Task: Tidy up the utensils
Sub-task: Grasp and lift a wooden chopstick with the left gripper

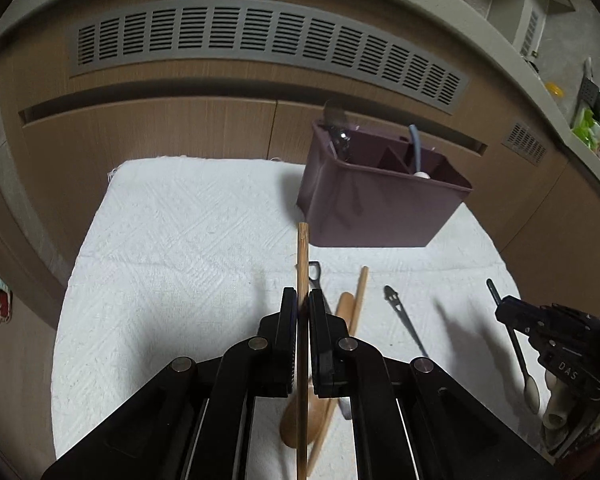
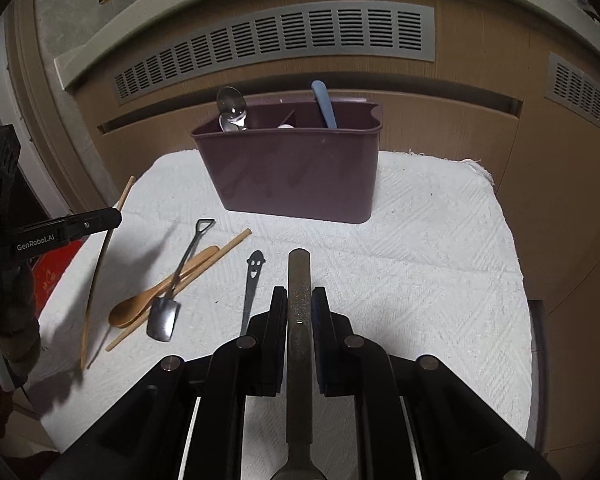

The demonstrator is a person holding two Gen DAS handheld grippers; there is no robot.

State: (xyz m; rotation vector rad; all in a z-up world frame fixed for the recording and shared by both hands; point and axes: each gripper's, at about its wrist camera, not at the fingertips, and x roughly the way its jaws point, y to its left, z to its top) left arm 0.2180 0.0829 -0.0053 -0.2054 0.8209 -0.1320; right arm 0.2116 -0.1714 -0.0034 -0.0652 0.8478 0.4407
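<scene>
Both slim: round wooden chopstick [image 1: 302,280], flat metal handle [image 2: 299,292].

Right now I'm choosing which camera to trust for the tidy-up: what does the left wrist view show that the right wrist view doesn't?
Left wrist only: the left gripper shut on a wooden chopstick, close up. Right wrist only: the right gripper gripping a metal utensil handle, and the smiley face on the dark utensil. Both: the purple caddy, white towel, wooden spoon.
</scene>
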